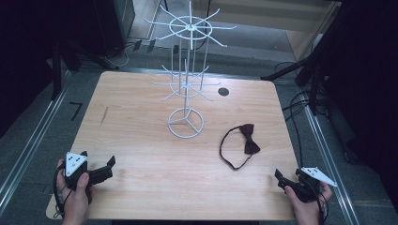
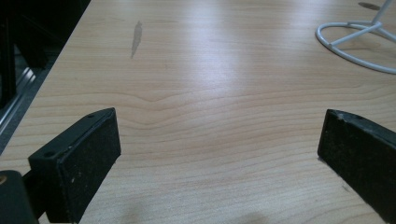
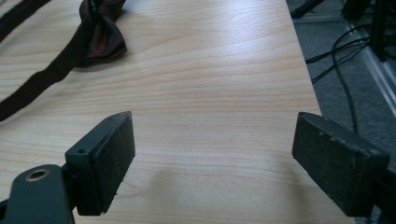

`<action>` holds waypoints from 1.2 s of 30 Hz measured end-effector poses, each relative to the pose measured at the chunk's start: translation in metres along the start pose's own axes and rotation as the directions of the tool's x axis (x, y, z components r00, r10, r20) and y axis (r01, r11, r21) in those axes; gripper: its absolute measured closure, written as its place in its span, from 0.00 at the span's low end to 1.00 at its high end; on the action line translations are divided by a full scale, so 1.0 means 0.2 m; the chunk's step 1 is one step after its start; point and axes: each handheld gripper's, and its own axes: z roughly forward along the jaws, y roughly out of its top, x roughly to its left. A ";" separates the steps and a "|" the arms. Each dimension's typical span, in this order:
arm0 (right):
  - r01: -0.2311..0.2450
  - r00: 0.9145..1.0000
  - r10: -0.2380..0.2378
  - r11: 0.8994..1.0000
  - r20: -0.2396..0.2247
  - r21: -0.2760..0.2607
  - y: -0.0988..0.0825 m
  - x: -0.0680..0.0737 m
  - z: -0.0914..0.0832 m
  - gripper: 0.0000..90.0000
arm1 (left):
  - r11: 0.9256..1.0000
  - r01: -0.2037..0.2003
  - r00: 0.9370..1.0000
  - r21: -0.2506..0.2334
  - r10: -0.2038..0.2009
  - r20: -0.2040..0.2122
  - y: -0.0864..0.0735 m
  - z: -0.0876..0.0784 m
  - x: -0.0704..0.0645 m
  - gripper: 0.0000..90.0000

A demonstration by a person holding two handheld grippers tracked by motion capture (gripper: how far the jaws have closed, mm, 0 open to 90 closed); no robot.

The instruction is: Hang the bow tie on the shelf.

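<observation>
Item: bow tie (image 1: 247, 139), dark, with a thin neck strap looped out to one side. It lies flat on the wooden table (image 1: 141, 140), ahead of the right gripper (image 1: 280, 180) and off to its inner side, well apart from the fingers (image 3: 109, 156).

Item: white wire rack (image 1: 187, 79), standing at mid-table beyond the tie, hooks bare.

Right gripper: jaws wide apart, nothing between them, low over the near edge.

Left gripper (image 1: 109, 167): jaws likewise wide apart and empty, near the opposite corner.

Handling note: likely step is reaching for the tie. Best taken at the knot, where the fabric is thickest, fingers straddling it before closing; the strap alone may slip.
</observation>
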 end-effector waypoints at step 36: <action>0.128 0.984 -0.087 0.951 -0.155 0.282 0.46 0.57 0.30 0.00 | 1.000 0.005 0.999 0.019 -0.005 0.040 0.00 0.01 0.01 0.00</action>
